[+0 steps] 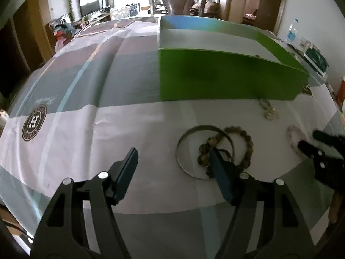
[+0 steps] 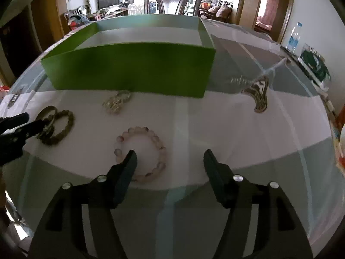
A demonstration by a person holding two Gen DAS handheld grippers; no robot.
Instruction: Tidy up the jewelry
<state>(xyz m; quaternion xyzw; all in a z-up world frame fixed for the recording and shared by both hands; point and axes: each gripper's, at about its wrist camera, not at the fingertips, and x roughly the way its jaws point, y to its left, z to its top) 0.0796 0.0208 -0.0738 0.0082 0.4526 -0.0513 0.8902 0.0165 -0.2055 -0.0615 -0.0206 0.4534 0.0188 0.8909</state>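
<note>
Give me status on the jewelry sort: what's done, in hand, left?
Done: nothing visibly; green box interior shows only bare walls. In hand: nothing gripped; left claw open at metal bangle and brown bead bracelet, right claw open at pink bead bracelet. Left: those three plus pale chain bracelet.

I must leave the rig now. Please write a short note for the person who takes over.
Left gripper: jaws open, empty, at the metal bangle and brown bead bracelet.
Right gripper: jaws open, empty, at the pale pink bead bracelet.
Pale chain bracelet lies before the open green box.
Done: nothing visibly boxed.
Left: all four pieces.
</note>
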